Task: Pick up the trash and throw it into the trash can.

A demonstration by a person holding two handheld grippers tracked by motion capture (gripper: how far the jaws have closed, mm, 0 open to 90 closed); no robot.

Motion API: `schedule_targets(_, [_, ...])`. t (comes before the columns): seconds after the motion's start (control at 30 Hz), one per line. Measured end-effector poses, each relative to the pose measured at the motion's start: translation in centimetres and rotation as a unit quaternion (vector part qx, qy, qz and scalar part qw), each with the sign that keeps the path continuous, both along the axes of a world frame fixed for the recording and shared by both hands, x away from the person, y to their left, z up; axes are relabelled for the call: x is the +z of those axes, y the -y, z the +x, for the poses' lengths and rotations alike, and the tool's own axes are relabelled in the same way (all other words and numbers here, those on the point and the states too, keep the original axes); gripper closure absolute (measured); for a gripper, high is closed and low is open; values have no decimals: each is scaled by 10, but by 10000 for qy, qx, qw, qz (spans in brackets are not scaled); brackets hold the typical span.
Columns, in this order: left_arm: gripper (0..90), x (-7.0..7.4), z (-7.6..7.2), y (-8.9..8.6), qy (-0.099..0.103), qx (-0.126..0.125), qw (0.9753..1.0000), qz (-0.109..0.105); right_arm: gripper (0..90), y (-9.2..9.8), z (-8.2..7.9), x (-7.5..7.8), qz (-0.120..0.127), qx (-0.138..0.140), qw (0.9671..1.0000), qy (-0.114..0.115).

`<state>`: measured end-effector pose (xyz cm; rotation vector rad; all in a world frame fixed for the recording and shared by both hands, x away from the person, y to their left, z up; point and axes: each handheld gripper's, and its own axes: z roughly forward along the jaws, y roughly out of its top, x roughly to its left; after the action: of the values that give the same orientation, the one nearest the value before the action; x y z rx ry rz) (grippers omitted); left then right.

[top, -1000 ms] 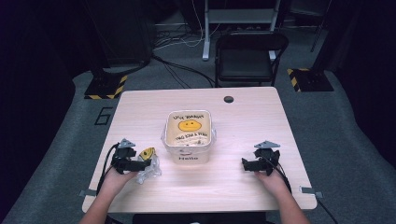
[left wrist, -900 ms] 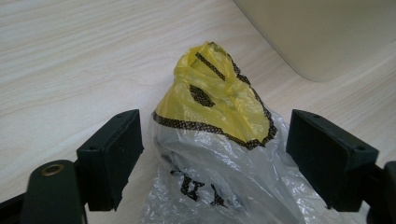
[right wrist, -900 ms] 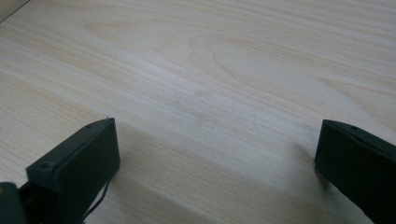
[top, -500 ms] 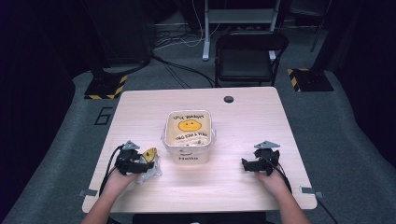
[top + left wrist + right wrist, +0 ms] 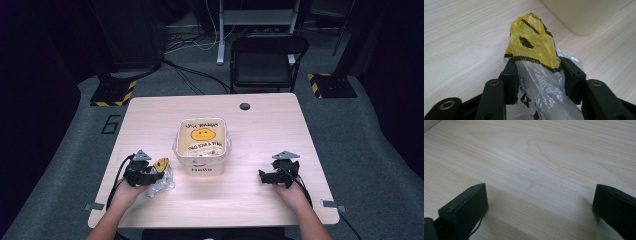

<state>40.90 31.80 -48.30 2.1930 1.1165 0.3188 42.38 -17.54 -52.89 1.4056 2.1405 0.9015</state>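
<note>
A tub (image 5: 202,145) sits mid-table (image 5: 280,125). Left of it, near the front edge, the left hand-held gripper (image 5: 153,174) grips a plastic bag (image 5: 161,179); the right hand-held gripper (image 5: 264,176) rests opposite. A chair (image 5: 265,62) stands behind.

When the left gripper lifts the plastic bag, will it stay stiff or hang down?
It will probably hang limp: the plastic bag is thin, crumpled film, bunched between the jaws of the left gripper. It looks very light, as nothing solid shows inside. The smooth film might slip, though the jaws pinch it closely.
</note>
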Motion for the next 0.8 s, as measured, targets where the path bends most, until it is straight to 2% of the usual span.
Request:
schedule_targets(0.2, [568,14,-1,-1,182,-4,9998,-39,0,0,0,0,1,-1,10000,2])
schedule_targets(0.33, [565,22,1,-4,172,5,9998,-64,0,0,0,0,0,0,10000,1])
schedule_targets(0.6, [560,36,2,-12,171,-57,9998,79,0,0,0,0,-6,16,10000,2])
schedule_targets(0.8, [558,49,3,-19,186,-34,9998,-55,0,0,0,0,1,5,10000,4])
